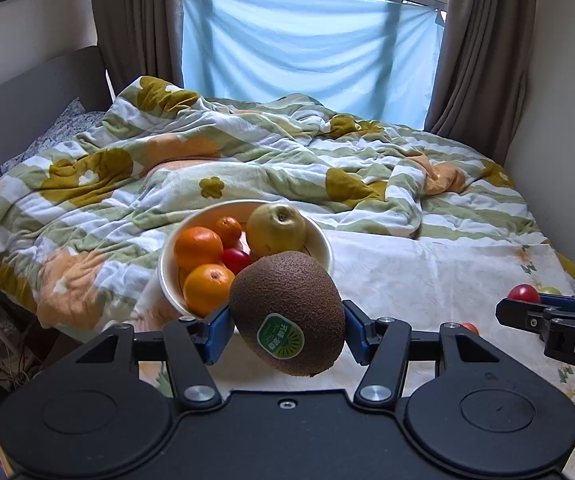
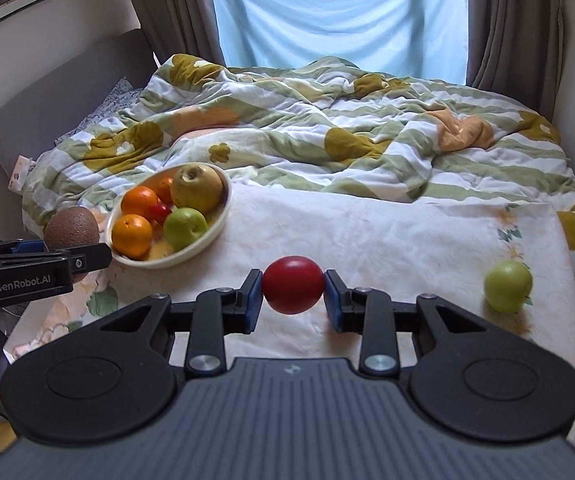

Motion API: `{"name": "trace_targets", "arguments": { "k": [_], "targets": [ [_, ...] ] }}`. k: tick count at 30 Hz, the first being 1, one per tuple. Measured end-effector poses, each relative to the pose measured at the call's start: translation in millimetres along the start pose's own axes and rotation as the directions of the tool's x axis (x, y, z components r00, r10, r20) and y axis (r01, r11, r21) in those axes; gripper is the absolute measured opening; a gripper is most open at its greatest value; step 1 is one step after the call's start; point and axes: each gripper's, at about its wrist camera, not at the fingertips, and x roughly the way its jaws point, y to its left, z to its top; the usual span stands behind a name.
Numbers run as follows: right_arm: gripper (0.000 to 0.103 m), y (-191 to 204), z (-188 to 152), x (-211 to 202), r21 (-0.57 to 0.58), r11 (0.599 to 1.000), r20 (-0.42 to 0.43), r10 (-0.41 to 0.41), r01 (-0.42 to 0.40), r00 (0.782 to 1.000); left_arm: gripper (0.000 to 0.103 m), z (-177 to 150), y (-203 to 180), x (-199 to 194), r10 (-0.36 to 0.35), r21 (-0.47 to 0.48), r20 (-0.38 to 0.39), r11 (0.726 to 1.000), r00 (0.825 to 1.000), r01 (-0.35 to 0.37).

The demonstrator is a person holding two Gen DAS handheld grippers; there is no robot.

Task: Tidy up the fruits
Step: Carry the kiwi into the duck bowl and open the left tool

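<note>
Kiwi [image 1: 287,312] sits clamped between the left gripper's [image 1: 285,330] blue pads, held level just before the bowl [image 1: 167,264] of fruit. Farther right, the right gripper [image 2: 293,296], also level above the cloth [image 2: 387,232], grips a tomato [image 2: 293,285]; a green apple [image 2: 507,286] lies beyond.

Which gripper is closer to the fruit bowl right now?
Left. The left gripper, holding the kiwi, sits beside the bowl; the right gripper, holding a red fruit, is farther away.
</note>
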Motion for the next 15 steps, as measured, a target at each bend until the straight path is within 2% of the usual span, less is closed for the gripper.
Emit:
{"name": "trace_targets", "arguments": {
  "k": [15],
  "targets": [
    [0.048,59.2,41.1,56.9,0.058,0.996,-0.008,-0.061,0.061,0.998,0.062,47.7,49.3,76.8,-0.078,0.102,-0.057,0.991,0.995,0.084]
  ]
}}
